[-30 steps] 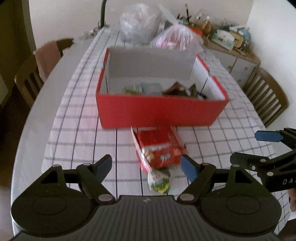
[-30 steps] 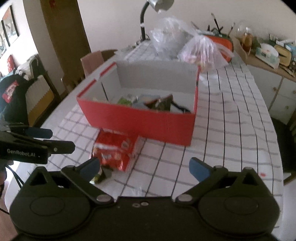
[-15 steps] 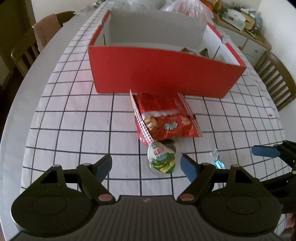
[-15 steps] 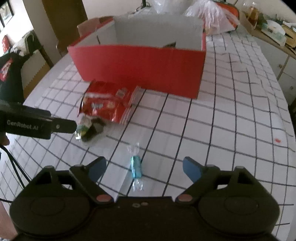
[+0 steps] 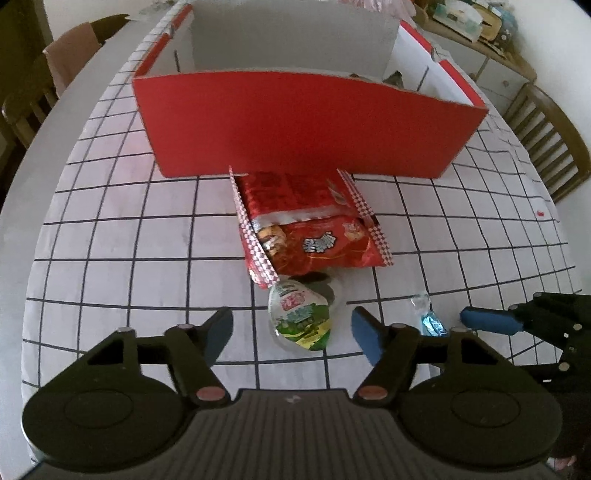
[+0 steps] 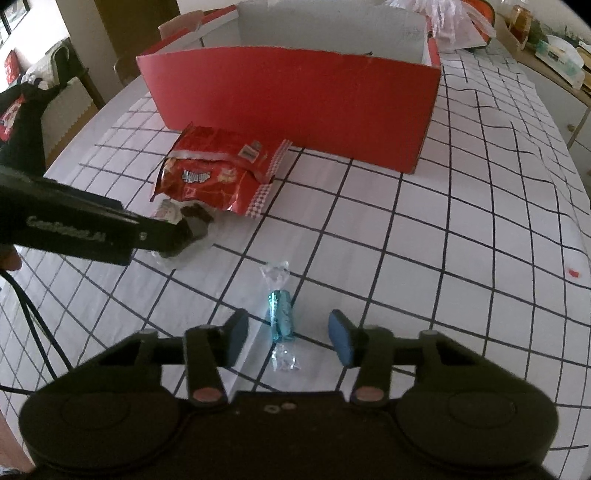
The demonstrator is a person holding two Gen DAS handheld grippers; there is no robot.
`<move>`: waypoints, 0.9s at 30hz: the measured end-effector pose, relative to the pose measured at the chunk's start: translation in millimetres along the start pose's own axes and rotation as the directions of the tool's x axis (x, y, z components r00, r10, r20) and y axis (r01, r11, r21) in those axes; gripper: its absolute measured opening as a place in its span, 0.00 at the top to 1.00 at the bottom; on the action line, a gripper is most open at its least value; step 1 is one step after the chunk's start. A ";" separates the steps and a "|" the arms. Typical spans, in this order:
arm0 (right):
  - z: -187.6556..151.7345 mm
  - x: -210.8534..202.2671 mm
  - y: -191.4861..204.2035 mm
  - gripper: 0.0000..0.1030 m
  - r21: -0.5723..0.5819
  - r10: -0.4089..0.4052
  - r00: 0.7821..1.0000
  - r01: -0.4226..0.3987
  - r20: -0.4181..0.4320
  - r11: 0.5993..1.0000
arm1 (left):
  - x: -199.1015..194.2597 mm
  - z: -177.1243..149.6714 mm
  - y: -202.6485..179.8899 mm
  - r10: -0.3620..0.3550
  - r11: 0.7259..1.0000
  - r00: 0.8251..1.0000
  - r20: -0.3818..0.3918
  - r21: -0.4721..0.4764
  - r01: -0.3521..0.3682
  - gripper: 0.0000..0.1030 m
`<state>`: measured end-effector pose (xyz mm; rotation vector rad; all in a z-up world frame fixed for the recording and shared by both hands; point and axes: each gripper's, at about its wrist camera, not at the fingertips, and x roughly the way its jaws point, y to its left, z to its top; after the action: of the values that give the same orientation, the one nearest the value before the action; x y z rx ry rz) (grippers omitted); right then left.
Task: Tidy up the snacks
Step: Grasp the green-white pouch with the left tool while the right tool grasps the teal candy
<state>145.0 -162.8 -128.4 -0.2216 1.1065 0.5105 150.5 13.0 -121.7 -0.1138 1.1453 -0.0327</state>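
Note:
A red cardboard box (image 5: 306, 122) stands on the checked tablecloth; it also shows in the right wrist view (image 6: 295, 99). A red snack bag (image 5: 310, 229) lies in front of it, also in the right wrist view (image 6: 218, 173). A small green-and-white cup snack (image 5: 301, 317) lies just below the bag, between the fingertips of my open left gripper (image 5: 291, 330). A blue wrapped candy (image 6: 280, 314) lies between the fingertips of my open right gripper (image 6: 288, 336); it also shows in the left wrist view (image 5: 430, 321).
Wooden chairs (image 5: 546, 147) stand at both sides of the table. A sideboard with clutter (image 6: 554, 55) is at the far right. Plastic bags (image 6: 454, 22) lie behind the box. The left gripper's body (image 6: 74, 229) crosses the right wrist view at left.
Both grippers have moved down and forward toward the table. The cup snack now lies between the left fingertips and the blue candy between the right fingertips. The right jaws have narrowed somewhat.

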 end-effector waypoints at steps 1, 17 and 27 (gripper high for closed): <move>0.1 0.7 1.3 0.63 -0.006 -0.002 1.000 0.002 -0.001 1.000 | 1.7 0.8 -0.4 -0.002 1.000 1.000 -0.005 0.002 0.002 0.36; -1.2 3.3 6.8 0.89 -0.071 -0.033 0.999 0.034 0.011 0.997 | 12.3 2.2 6.9 -0.040 0.999 0.998 -0.039 -0.022 0.039 0.67; -6.4 -4.3 -8.2 0.90 0.031 0.010 1.000 -0.011 0.028 0.999 | 3.2 -5.5 21.4 -0.049 0.997 0.999 -0.022 -0.067 0.048 0.67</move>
<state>142.5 -173.7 -128.1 -0.1807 1.0887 0.5038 146.1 33.7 -129.1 -0.2003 1.1674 -0.0393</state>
